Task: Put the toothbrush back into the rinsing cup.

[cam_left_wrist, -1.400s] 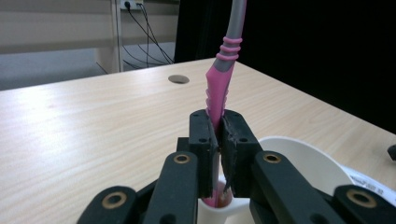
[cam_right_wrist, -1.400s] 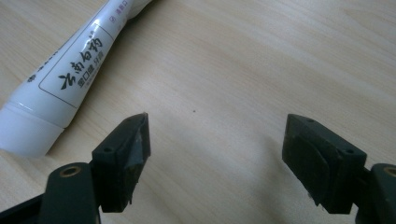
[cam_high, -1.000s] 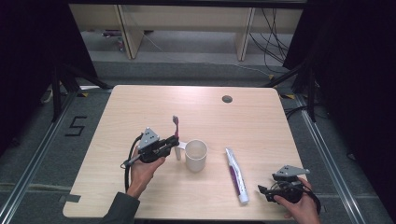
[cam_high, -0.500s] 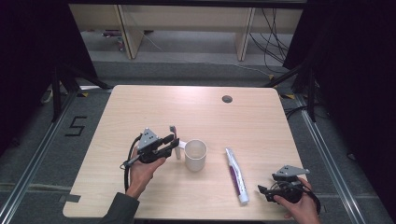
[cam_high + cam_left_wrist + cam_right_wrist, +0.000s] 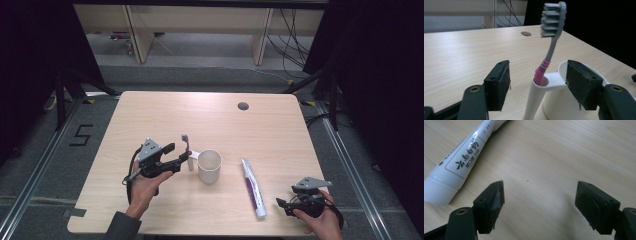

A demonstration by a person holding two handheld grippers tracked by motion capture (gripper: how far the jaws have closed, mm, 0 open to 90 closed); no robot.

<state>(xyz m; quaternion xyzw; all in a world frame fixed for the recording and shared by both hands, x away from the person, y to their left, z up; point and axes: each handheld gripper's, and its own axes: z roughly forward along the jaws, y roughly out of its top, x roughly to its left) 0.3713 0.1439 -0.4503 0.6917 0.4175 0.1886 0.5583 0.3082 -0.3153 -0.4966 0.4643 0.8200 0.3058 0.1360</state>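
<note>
A grey-and-pink toothbrush stands upright, bristle head on top, in the side tube of a white cup. My left gripper is open, a jaw on each side of the tube, and touches neither the tube nor the brush. In the high view the left gripper sits just left of the cup, with the toothbrush at its tips. A white toothpaste tube lies right of the cup. My right gripper is open and low by the tube's near end. Its jaws hold nothing, and the tube lies just beyond its left jaw.
The wooden table has a round cable hole at the back right. Its front edge runs close under both hands. Shelving and cables stand on the floor beyond the far edge.
The toothbrush has come down a little, into the cup's side tube, with my left gripper at it. The right gripper has stayed put.
</note>
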